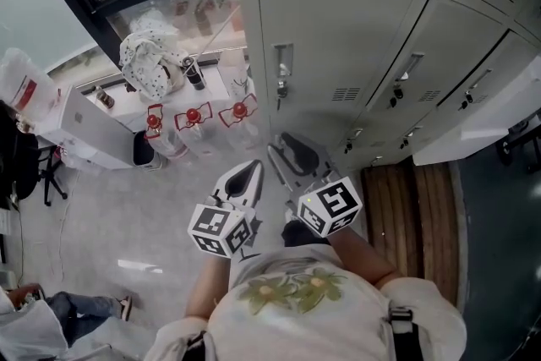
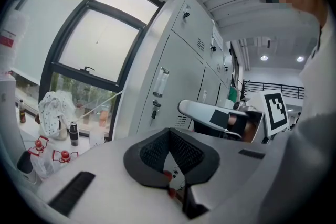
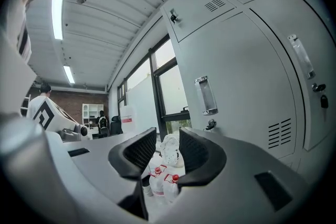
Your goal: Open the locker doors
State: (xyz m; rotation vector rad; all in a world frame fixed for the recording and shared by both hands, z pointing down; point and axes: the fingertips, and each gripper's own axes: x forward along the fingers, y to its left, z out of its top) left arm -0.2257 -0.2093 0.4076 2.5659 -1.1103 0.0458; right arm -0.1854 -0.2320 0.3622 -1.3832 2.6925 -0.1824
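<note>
A bank of grey lockers [image 1: 338, 21] fills the upper right of the head view. The nearest door [image 3: 236, 86] is shut, with a clear handle [image 1: 283, 62] and a key lock [image 1: 281, 89] below it. Both grippers hang in the air in front of that door, apart from it. My left gripper [image 1: 252, 169] is shut, its pads meeting at the tips [image 2: 169, 134] with nothing between them. My right gripper [image 1: 289, 150] is open and empty [image 3: 167, 136]. It points along the locker fronts, and the door handle [image 3: 206, 94] lies to its right.
Several red-capped bottles [image 1: 193, 127] stand on the floor left of the lockers, under a window ledge with a spotted white bag [image 1: 148, 51]. A pale panel [image 1: 482, 127] juts out from the lockers at right, over a wooden strip [image 1: 414, 207]. A person's legs [image 1: 84, 304] show bottom left.
</note>
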